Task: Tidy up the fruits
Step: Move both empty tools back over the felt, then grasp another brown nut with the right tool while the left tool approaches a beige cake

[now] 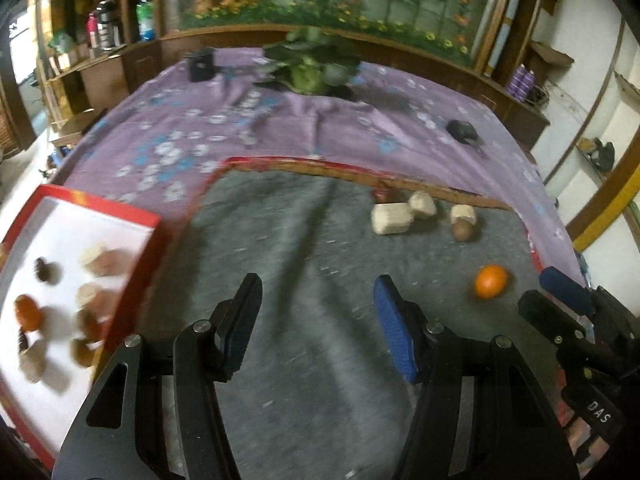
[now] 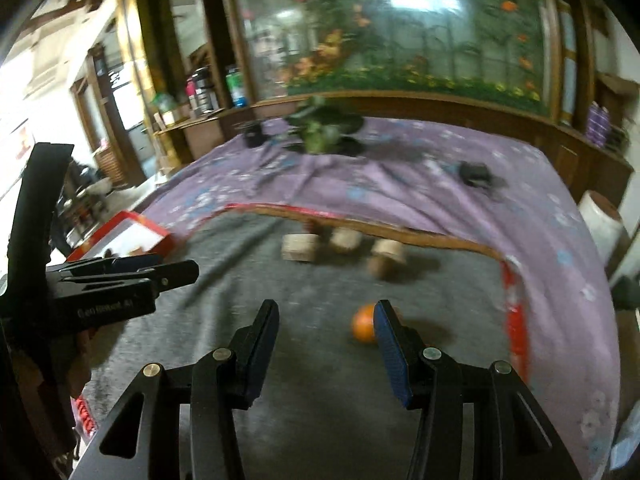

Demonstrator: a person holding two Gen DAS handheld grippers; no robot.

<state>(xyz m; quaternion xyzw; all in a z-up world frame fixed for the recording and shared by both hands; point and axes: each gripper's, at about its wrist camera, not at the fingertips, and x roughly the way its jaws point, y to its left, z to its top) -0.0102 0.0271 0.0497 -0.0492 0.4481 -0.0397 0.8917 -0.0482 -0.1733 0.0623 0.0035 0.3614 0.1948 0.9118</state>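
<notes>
My right tool (image 2: pixel 326 340) was wide apart with nothing in it, my left tool (image 1: pixel 318 320) too, and the orange (image 2: pixel 363 329) sat low in the middle, touching one finger, so I thought a bump could roll it away.

The grey felt-like mat (image 1: pixel 304 264) is matt and slightly fuzzy. Beyond its far edge lies the purple floral bedsheet (image 1: pixel 340 128), a soft, creased cloth. Left of the mat, the red cardboard tray (image 1: pixel 96 206) has a smooth white paper lining. On the mat, the round orange fruit (image 1: pixel 490 281) looks smooth, faintly glossy.
</notes>
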